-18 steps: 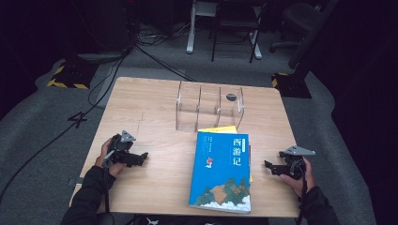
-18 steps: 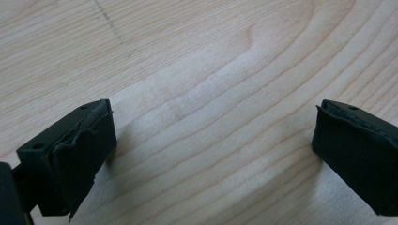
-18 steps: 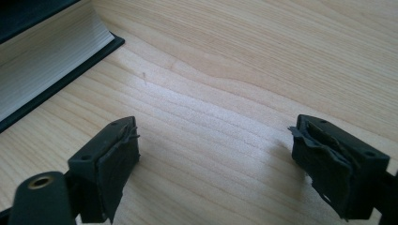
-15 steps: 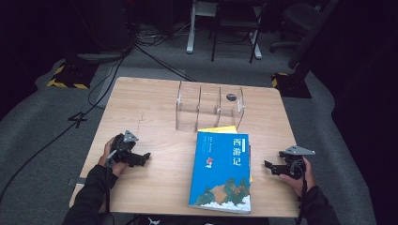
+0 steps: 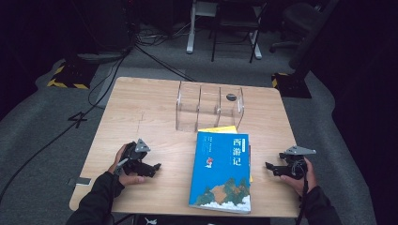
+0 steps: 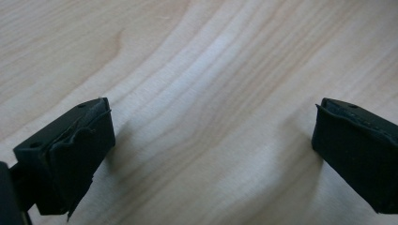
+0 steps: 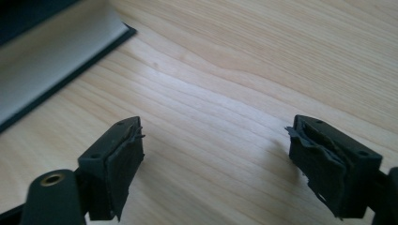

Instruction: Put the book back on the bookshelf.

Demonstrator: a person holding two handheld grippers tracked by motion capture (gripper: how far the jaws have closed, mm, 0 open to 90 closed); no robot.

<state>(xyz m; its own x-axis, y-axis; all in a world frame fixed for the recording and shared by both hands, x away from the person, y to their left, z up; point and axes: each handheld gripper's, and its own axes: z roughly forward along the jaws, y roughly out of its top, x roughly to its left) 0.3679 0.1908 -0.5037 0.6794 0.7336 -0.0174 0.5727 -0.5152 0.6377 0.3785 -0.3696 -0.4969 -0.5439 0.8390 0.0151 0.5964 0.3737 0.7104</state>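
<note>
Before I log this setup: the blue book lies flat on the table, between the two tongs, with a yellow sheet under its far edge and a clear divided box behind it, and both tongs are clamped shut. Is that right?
Not quite. The tongs are open, not shut: the left gripper view shows the left tongs spread over bare table, and the right gripper view shows the same for the right tongs. The book, yellow sheet and box are as you say.

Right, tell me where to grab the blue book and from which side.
Take the blue book at its right long edge, coming in level from the right, where the right tongs wait open. It lies flat on the table, and that edge shows its pages, so one jaw could probably slip under.
</note>
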